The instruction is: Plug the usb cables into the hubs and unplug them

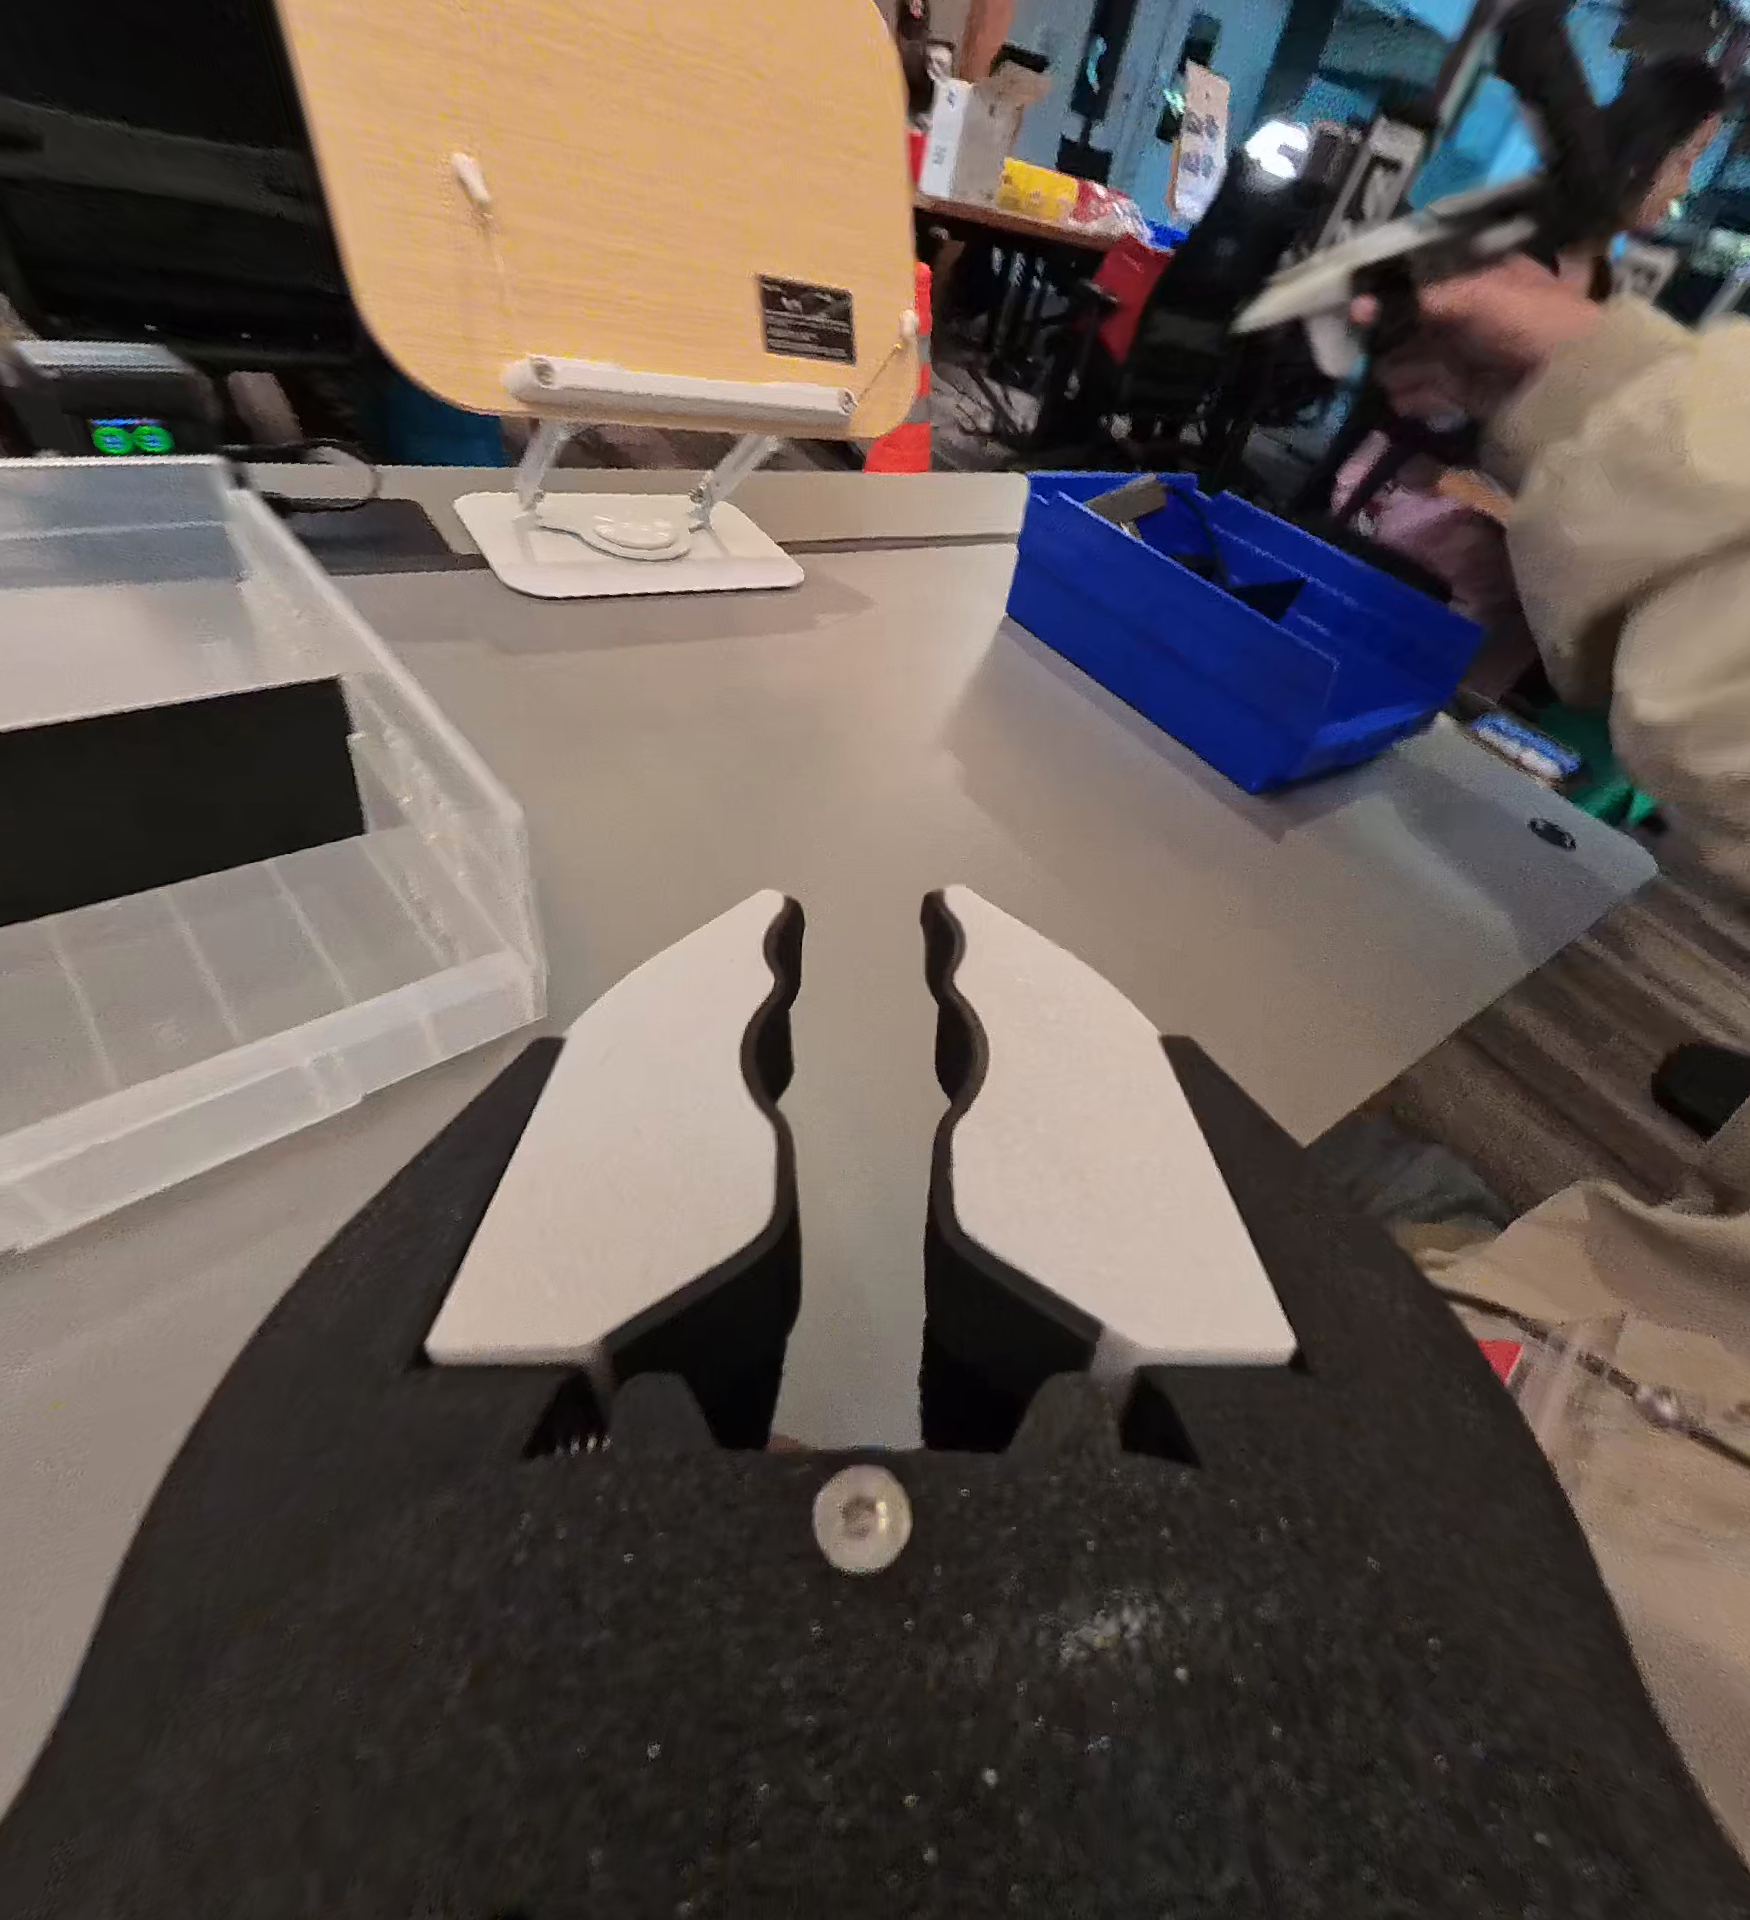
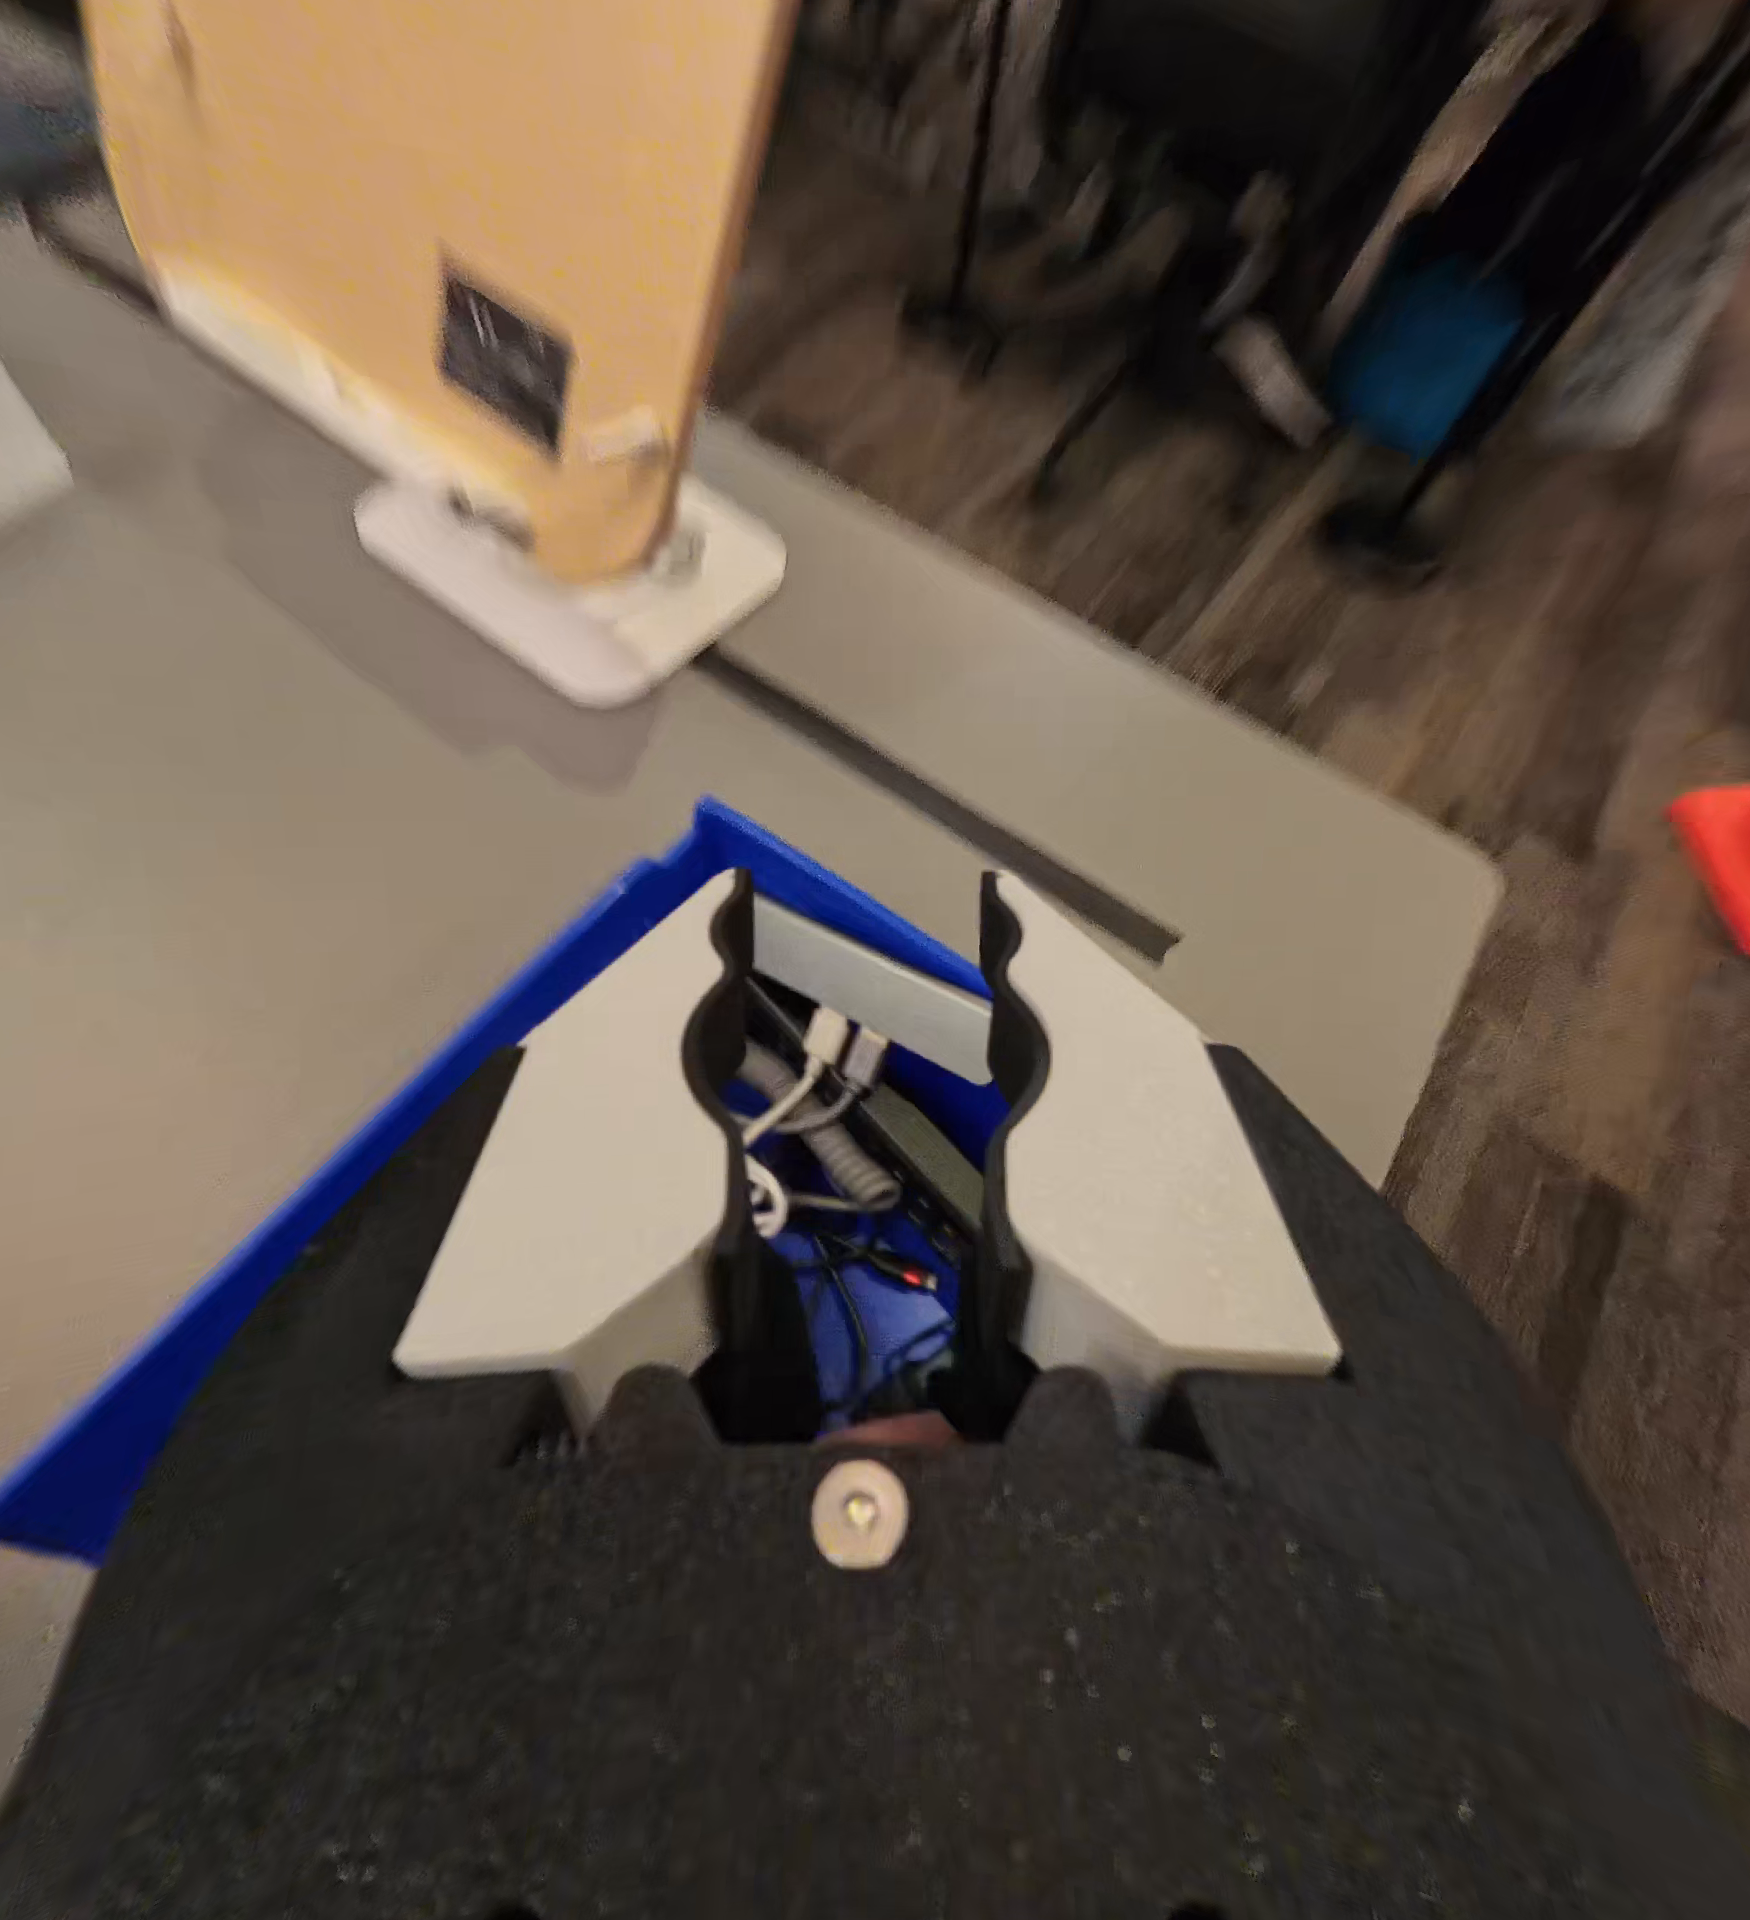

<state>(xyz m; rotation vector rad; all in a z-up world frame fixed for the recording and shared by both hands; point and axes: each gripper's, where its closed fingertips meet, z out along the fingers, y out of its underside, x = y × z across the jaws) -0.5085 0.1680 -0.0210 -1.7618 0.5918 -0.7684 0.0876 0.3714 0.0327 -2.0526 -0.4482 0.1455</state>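
Left view looks across the table point(image 1: 705, 748); right hovers close above the blue bin point(image 2: 351, 1164) (both share it).

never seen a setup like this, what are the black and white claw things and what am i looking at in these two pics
Those are two hand-held grippers, each with a camera looking along its fingers. In the left wrist view, the left gripper is open and empty above a grey table with a clear plastic box, a wooden stand and a blue bin. In the right wrist view, the right gripper, open and holding nothing, hangs over that bin, where white usb cables meet a grey hub.
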